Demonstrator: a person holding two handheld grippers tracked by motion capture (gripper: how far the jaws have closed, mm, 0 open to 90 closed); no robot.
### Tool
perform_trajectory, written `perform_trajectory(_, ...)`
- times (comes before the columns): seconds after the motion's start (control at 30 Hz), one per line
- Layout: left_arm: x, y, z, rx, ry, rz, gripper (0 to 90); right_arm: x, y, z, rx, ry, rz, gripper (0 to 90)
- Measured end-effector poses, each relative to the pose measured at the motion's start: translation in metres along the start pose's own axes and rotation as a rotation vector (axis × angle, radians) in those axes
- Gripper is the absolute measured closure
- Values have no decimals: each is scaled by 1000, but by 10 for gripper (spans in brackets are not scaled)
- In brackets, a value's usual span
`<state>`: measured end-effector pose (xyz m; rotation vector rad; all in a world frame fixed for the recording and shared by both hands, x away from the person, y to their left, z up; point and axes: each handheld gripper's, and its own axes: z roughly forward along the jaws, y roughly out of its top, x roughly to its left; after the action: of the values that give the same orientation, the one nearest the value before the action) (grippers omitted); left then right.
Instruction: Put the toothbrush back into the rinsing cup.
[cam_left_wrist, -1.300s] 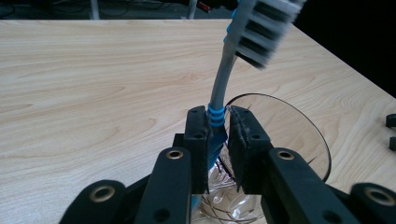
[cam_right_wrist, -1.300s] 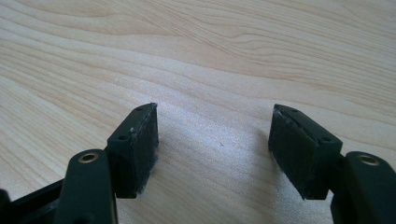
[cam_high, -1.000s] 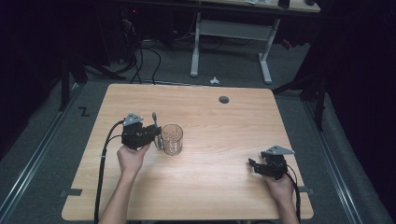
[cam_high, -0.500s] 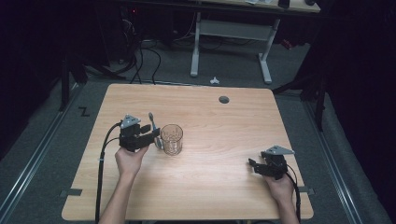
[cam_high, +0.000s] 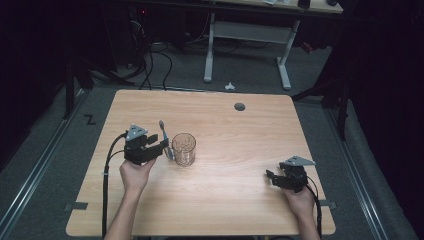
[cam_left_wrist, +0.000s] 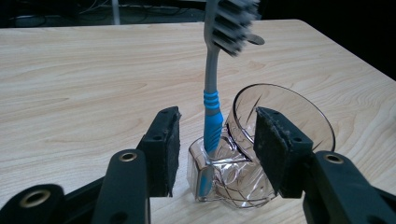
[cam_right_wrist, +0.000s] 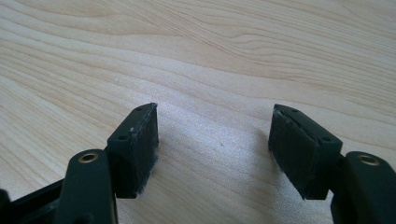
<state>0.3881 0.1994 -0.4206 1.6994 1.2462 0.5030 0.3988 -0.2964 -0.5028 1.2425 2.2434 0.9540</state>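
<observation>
Left claw (cam_left_wrist: 215, 154) open around one toothbrush (cam_left_wrist: 212, 100), seemingly inside one glass (cam_left_wrist: 280, 116)

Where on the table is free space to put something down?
Bare wood lies between the glass and the right gripper, and across the far half of the table up to the dark hole. It is crowded around the glass, toothbrush and left gripper.

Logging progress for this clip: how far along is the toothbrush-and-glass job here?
Done: the toothbrush stands handle-down, leaning against the glass; whether inside it or beside it I cannot tell. In hand: the left gripper has just been opening, pads clear of both. The right gripper rests open over bare table. Left: probably only withdrawing the left gripper.
</observation>
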Motion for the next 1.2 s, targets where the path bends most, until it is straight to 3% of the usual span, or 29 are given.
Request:
perform_trajectory(0.33, -2, -1, -8, -11, 13, 13, 509, 0, 0, 0, 0, 0, 0, 336)
perform_trajectory(0.63, -8, -4, -12, -3, 54, 64, 506, 0, 0, 0, 0, 0, 0, 336)
perform_trajectory(1.2, -7, -9, -26, -17, 63, 66, 503, 0, 0, 0, 0, 0, 0, 336)
